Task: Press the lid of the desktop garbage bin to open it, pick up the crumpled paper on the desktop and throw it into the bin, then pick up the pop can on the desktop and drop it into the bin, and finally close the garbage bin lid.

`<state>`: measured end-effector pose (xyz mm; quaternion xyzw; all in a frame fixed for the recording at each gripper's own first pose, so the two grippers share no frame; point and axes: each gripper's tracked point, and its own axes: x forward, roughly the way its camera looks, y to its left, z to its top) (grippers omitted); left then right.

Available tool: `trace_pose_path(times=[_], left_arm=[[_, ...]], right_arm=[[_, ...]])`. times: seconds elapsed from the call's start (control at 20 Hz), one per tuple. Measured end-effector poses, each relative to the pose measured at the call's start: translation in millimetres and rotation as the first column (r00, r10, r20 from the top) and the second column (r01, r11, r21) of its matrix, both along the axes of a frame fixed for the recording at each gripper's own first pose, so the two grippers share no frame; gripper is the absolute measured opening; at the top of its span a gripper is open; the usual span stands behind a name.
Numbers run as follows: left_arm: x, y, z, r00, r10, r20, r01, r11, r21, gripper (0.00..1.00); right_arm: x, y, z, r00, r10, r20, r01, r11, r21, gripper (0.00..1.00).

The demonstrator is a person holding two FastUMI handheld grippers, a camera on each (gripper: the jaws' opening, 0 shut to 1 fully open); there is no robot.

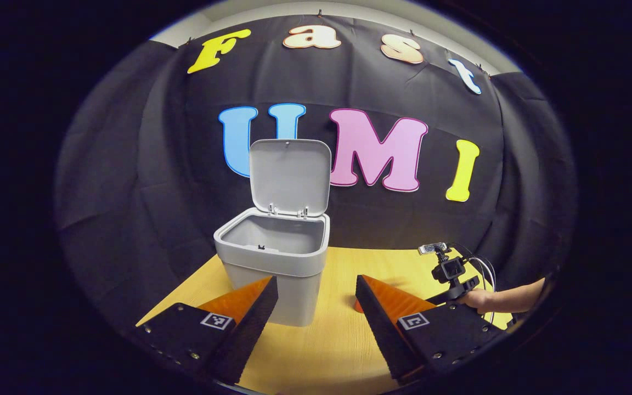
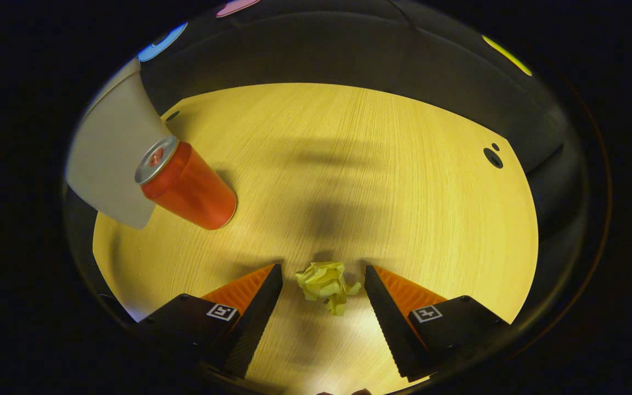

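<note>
Right gripper view had the right gripper (image 2: 324, 274) at bottom centre, jaws released, straddling the crumpled yellow paper ball (image 2: 327, 286); the left gripper (image 1: 316, 285), jaws also released, faced the lid-up grey plastic bin (image 1: 275, 258).

Each gripper (image 1: 316, 307) (image 2: 324, 299) has wedge-shaped fingers (image 1: 250, 323) with ribbed sides, black plates with small screws, and square black-and-white tags (image 1: 216, 321).

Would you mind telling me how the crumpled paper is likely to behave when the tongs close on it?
The crumpled paper looks loosely wadded, so it will probably squash rather than resist. It seems very light, so a nudge from one finger might push it across the wooden table. Its irregular folds should make rolling unlikely.
</note>
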<state>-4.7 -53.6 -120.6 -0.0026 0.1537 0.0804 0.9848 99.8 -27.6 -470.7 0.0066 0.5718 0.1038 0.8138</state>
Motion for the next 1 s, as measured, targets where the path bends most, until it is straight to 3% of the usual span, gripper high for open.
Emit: trace_pose_path(times=[0.1, 0.45, 0.65, 1.0], left_arm=[[2, -7, 4, 1.0, 0.0, 0.006, 0.0, 1.0, 0.009, 0.94], [3, -16, 3, 0.998, -0.059, -0.009, 0.059, 0.998, 0.002, 0.94], [2, -14, -1, 0.997, -0.07, -0.014, 0.069, 0.997, -0.029, 0.94], [-8, -8, -8, 0.997, -0.078, -0.011, 0.077, 0.995, -0.06, 0.94]], right_arm=[[-2, 0, -4, 1.0, 0.007, -0.007, -0.007, 1.0, -0.008, 0.97], [-3, -9, -5, 0.999, -0.033, 0.006, 0.033, 0.999, -0.03, 0.53], [-8, -15, 5, 0.999, -0.021, 0.033, 0.023, 0.998, -0.059, 0.5], [10, -16, 80, 0.981, -0.028, 0.19, 0.035, 0.999, -0.037, 0.5]])
